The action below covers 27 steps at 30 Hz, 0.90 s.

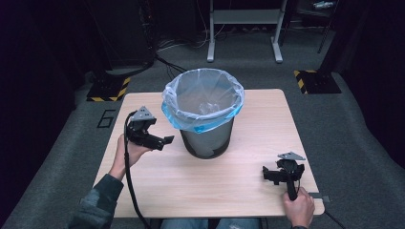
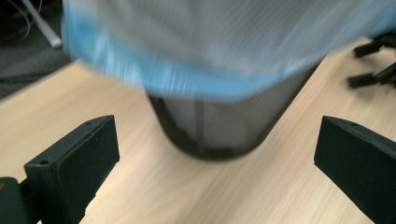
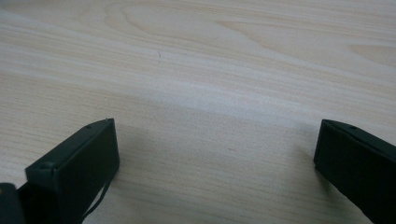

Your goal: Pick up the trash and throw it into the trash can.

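Note:
A black mesh waste bin (image 1: 208, 139) lined with a clear blue-tinted plastic bag (image 1: 202, 99) stands upright in the middle of the wooden table (image 1: 200, 186). My left gripper (image 1: 162, 141) is held just left of the bin, pointing at it, jaws wide open and empty. In the left gripper view the bin (image 2: 210, 133) and the blurred bag rim (image 2: 196, 60) lie straight ahead between the jaws. My right gripper (image 1: 268, 175) hovers low near the table's front right corner, open, with bare wood (image 3: 210, 93) between its jaws.
The table's edges lie close to both hands. Grey carpet surrounds the table, with a white desk frame (image 1: 243, 28) behind it and yellow-black striped floor plates (image 1: 109, 88) at the back left and back right. The right gripper (image 2: 373, 65) appears at the far right of the left gripper view.

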Each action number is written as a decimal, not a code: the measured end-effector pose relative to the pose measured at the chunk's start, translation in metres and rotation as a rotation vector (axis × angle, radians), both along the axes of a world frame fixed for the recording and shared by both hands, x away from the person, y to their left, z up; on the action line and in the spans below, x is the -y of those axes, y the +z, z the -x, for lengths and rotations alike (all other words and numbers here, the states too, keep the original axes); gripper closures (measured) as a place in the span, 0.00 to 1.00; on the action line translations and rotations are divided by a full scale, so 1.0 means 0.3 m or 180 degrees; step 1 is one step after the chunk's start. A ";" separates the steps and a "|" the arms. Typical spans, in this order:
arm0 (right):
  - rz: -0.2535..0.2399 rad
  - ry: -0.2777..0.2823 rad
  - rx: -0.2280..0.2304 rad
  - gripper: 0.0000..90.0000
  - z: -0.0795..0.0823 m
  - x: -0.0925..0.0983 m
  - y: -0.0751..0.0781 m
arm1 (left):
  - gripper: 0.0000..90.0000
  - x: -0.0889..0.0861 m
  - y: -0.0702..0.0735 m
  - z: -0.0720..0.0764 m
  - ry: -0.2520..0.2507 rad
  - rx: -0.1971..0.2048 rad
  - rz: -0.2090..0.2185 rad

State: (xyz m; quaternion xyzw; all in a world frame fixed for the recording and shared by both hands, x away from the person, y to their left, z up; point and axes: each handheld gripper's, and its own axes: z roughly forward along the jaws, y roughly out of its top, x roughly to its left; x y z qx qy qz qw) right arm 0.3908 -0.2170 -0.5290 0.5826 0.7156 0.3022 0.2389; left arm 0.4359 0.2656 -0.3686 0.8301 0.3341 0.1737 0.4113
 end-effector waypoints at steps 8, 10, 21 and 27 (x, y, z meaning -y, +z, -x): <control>0.0001 0.0002 -0.0001 0.00 0.000 0.000 0.000 | 0.00 -0.061 -0.204 0.004 0.0144 -0.0232 -0.0065; -0.0002 -0.0012 0.0004 0.00 0.000 -0.001 0.000 | 0.00 -0.073 -0.252 0.009 0.0175 -0.0276 -0.0085; -0.0005 -0.0017 0.0004 0.00 -0.001 -0.001 0.000 | 0.00 -0.165 -0.499 0.025 0.0167 -0.0586 -0.0051; -0.0006 -0.0023 0.0011 0.00 -0.001 -0.001 -0.001 | 0.00 -0.183 -0.538 0.059 0.0234 -0.0357 -0.0180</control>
